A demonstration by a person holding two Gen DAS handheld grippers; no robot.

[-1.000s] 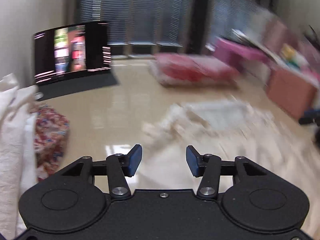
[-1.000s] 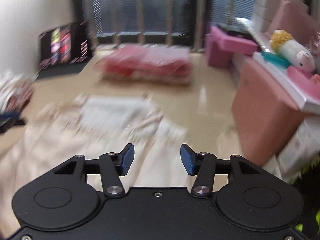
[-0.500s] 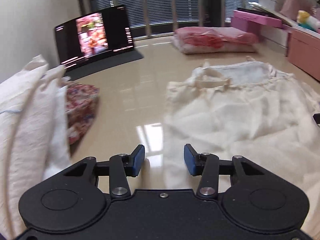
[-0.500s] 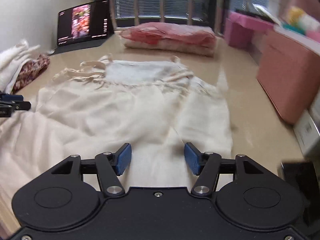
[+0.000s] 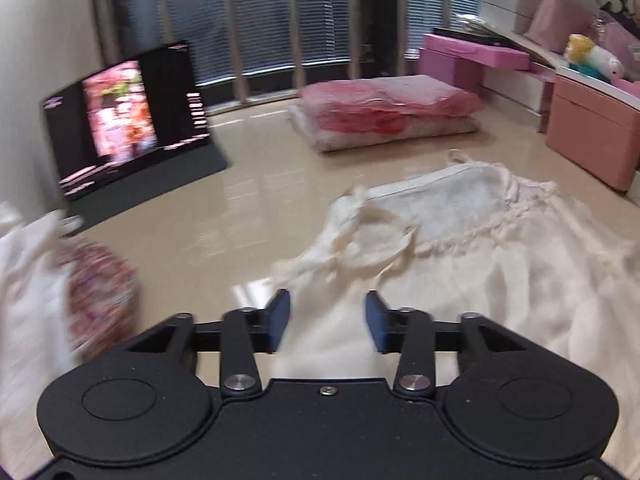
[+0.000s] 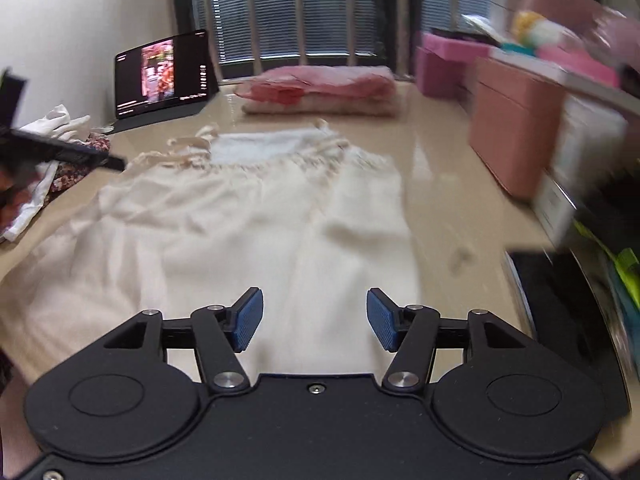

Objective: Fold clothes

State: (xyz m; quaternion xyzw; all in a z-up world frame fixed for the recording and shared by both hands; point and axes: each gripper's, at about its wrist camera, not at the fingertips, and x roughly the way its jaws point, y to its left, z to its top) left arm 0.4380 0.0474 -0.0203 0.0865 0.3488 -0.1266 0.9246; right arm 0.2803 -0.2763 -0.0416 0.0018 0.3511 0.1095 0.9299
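Observation:
A cream strappy dress (image 6: 248, 216) lies spread flat on the beige table, straps toward the far end. In the left wrist view the dress (image 5: 500, 264) fills the right half, its strap loop just ahead of my left gripper (image 5: 327, 320), which is open and empty over the dress's left edge. My right gripper (image 6: 315, 318) is open and empty, above the dress's near hem. The left gripper shows as a dark blurred shape at the left of the right wrist view (image 6: 60, 152).
A folded pink and red stack (image 6: 320, 88) lies at the far end. A lit tablet (image 5: 124, 120) stands at the far left. White and floral clothes (image 5: 60, 280) are piled at the left. Pink boxes (image 6: 516, 120) and shelves line the right edge.
The left gripper has moved right and forward onto the dress's left edge. The right gripper has drawn back and up slightly over the hem. Both stay open.

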